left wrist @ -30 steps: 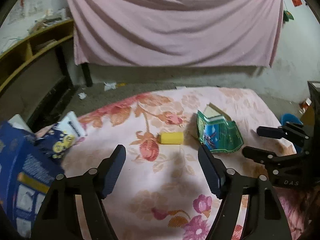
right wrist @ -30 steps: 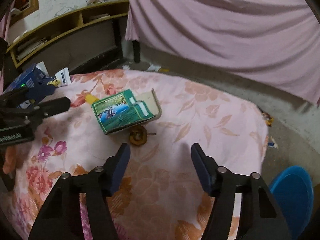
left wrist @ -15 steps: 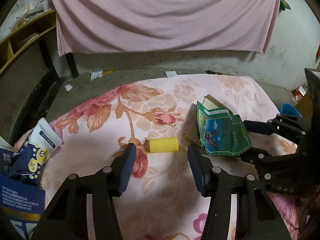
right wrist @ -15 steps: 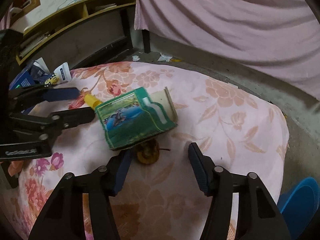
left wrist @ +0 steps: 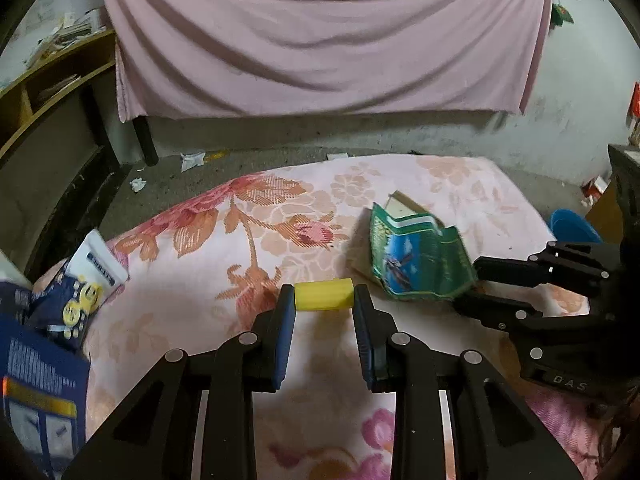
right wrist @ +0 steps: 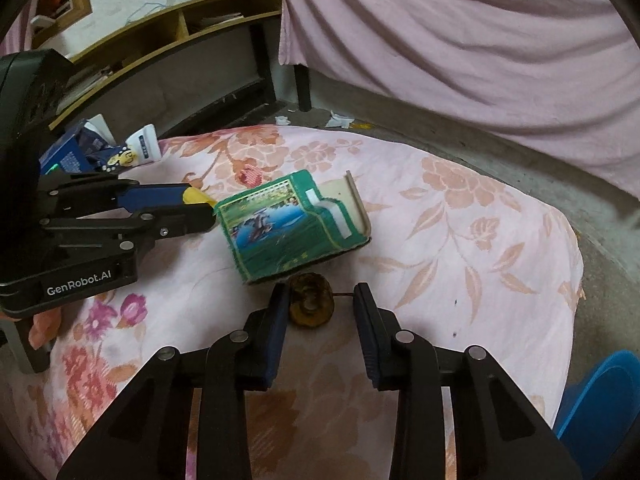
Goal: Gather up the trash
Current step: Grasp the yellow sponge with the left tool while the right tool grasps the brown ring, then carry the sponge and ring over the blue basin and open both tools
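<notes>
In the left wrist view, the left gripper (left wrist: pixel 323 302) has its fingers on both ends of the yellow piece (left wrist: pixel 323 300) at the frame centre, seemingly pinching it on the flowered cloth (left wrist: pixel 460 184); next is a lift.

In the right wrist view, the right gripper (right wrist: pixel 318 300) stands spread around the brown scrap (right wrist: pixel 311 303), just below the green packet (right wrist: pixel 288 228); the fingers must close.

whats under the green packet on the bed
The green packet lies crumpled on the floral bedcover. A brown round scrap pokes out at its near edge, between the right gripper fingers. Whatever lies further beneath is covered.
</notes>
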`<move>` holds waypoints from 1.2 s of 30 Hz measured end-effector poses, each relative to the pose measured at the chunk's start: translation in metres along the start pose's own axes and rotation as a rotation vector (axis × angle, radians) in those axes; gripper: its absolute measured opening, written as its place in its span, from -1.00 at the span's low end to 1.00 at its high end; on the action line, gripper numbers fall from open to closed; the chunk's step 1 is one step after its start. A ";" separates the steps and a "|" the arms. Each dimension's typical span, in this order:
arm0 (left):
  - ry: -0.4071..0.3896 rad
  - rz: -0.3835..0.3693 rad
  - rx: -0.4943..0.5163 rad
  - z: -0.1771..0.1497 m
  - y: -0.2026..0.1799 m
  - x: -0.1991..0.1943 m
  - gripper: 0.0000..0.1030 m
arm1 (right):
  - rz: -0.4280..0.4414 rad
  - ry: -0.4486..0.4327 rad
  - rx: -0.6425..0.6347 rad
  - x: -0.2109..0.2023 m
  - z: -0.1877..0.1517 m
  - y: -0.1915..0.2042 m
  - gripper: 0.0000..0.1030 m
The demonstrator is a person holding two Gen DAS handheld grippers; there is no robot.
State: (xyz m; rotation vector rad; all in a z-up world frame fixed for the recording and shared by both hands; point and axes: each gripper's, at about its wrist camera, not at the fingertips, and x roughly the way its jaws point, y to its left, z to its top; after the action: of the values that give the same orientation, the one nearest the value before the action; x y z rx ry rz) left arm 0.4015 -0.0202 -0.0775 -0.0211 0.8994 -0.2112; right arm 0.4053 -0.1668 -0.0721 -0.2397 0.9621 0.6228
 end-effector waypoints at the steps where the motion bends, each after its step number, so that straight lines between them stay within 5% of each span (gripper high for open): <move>1: -0.014 -0.011 -0.014 -0.003 0.000 -0.004 -0.53 | 0.000 -0.003 -0.001 -0.002 -0.001 0.001 -0.41; 9: -0.164 -0.039 -0.103 -0.009 -0.006 -0.046 -0.53 | -0.046 -0.193 -0.014 -0.047 -0.016 0.005 -0.41; 22: -0.425 -0.035 0.011 0.010 -0.088 -0.111 -0.52 | -0.210 -0.540 0.076 -0.134 -0.048 -0.017 -0.40; 36: -0.528 -0.148 0.142 0.036 -0.196 -0.137 -0.52 | -0.447 -0.806 0.241 -0.228 -0.105 -0.066 -0.40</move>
State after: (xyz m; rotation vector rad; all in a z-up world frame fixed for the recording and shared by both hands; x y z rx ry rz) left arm 0.3132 -0.1888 0.0720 -0.0105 0.3555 -0.3863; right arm 0.2774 -0.3561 0.0513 0.0251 0.1798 0.1465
